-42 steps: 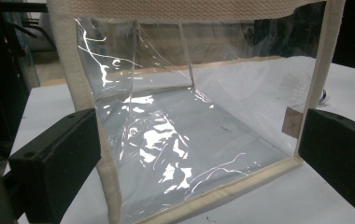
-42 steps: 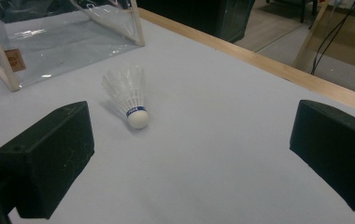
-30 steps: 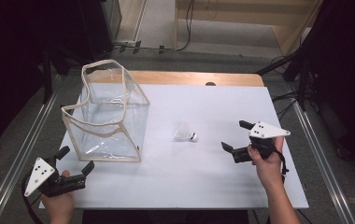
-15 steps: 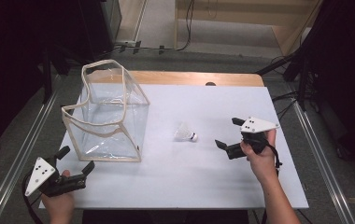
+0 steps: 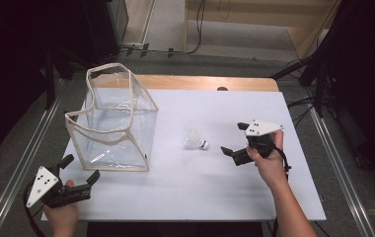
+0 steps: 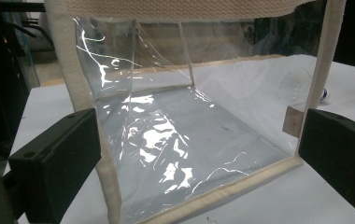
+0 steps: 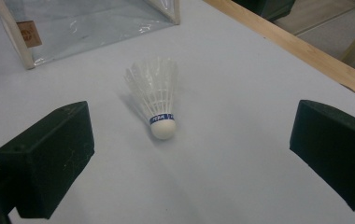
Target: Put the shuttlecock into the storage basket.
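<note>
**Observer:** Fingers (image 7: 49, 161) on your right gripper (image 5: 240, 143) stood wide apart with nothing between them, and over the last second you carried that gripper leftward across the surface (image 5: 235, 192) toward the shuttlecock (image 5: 196, 141). It stopped just beside the cork end without touching it.

**Operator:** What did that buy you?

**Observer:** You went from well apart to lined up. In the right gripper view the shuttlecock (image 7: 156, 99) sat between and just ahead of the spread fingers, so I judged the approach nearly done and the grasp not yet made. Your left gripper (image 5: 74, 180) did not move over that second; you held it at the near left corner, fingers (image 6: 56, 161) open and empty, aimed at the near face of the clear bag (image 6: 185, 135).

**Operator:** And how did the shuttlecock lie?

**Observer:** It lay on its side on the surface, roughly mid-table, apart from the bag and to its right. Its long axis ran about left to right in the high view: the white cork with the blue band pointed toward your right gripper, and the feather skirt pointed toward the clear bag (image 5: 114, 123). You were therefore meeting it cork first, along its axis rather than across it.

**Operator:** Farther back?

**Observer:** The bag stood upright with its mouth open, beyond your left gripper.
</note>
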A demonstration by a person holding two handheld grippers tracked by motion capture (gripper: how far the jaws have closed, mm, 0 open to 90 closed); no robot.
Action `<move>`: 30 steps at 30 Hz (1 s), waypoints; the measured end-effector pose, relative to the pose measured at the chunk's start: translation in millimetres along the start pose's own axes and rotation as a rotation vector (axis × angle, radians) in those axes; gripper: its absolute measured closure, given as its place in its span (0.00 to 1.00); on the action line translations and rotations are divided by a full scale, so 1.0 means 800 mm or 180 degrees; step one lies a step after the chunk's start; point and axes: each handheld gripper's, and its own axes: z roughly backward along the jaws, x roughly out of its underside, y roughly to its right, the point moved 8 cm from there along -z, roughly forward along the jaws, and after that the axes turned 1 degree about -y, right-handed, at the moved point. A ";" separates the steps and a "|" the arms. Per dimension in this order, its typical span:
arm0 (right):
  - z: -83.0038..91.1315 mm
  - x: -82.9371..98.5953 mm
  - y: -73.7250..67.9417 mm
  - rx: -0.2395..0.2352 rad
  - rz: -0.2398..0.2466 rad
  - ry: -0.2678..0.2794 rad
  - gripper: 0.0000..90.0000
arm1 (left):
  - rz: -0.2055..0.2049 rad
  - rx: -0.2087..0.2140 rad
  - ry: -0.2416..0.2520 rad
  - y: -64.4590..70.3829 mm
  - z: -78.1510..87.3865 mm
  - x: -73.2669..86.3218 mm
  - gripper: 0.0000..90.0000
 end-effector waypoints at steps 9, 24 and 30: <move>-0.006 -0.008 0.002 -0.0032 0.0044 -0.0059 0.00 | 0.0002 0.0001 -0.0001 0.000 0.000 0.000 0.00; -0.028 -0.012 -0.003 -0.0146 0.0110 -0.0229 0.00 | -0.0004 0.0002 -0.0002 0.000 0.000 0.000 0.00; -0.036 -0.013 -0.002 -0.0184 0.0116 -0.0316 0.00 | 0.0002 0.0004 0.0000 0.000 0.000 0.000 0.00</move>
